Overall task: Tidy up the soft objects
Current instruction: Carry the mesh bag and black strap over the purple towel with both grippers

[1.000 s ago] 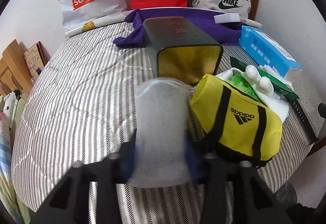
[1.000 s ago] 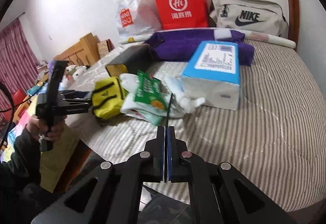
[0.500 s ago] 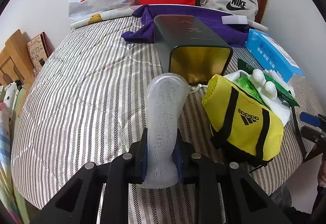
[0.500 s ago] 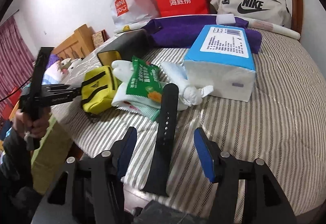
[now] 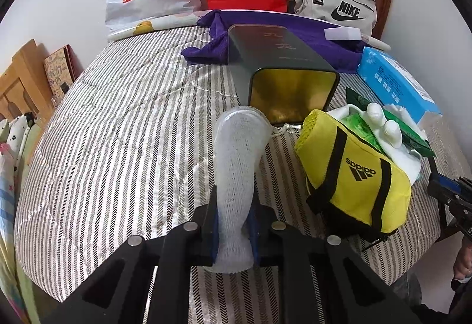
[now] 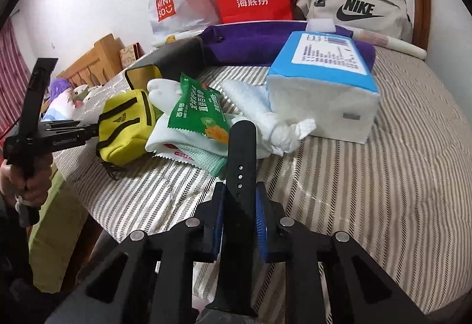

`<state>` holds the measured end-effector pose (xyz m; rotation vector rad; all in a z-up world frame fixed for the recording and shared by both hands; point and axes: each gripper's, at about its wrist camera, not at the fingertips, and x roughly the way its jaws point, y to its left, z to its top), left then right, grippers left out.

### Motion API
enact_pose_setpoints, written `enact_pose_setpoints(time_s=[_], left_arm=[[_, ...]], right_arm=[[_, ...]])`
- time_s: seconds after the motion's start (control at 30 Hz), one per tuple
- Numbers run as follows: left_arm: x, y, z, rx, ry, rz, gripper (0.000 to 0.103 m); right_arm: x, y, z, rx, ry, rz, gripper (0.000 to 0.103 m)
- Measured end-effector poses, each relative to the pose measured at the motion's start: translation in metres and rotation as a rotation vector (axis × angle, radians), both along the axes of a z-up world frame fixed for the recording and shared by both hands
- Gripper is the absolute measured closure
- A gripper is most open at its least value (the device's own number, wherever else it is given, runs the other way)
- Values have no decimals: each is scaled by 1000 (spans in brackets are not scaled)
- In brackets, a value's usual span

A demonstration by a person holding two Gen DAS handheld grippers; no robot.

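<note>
My left gripper squeezed the white net sleeve and my right gripper was closing on the black strap, which might slip out sideways.

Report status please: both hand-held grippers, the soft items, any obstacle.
Left hand-held gripper closing, white mesh sleeve squeezed between pads. Right hand-held gripper closing on black strap. Yellow pouch and box close ahead.
</note>
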<state>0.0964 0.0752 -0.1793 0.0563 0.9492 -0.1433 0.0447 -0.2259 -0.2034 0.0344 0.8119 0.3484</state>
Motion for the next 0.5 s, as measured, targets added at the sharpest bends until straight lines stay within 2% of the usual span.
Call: enact_pose_setpoints(time_s=[0.27,0.5], left_arm=[[-3,16,6,-50,7,34,94],[-5,22,27,-89,-11,36,94]], right_arm=[[-15,-13,20,6,-32,-22,83],[-11,-31,43,-14,-73,-58,83]])
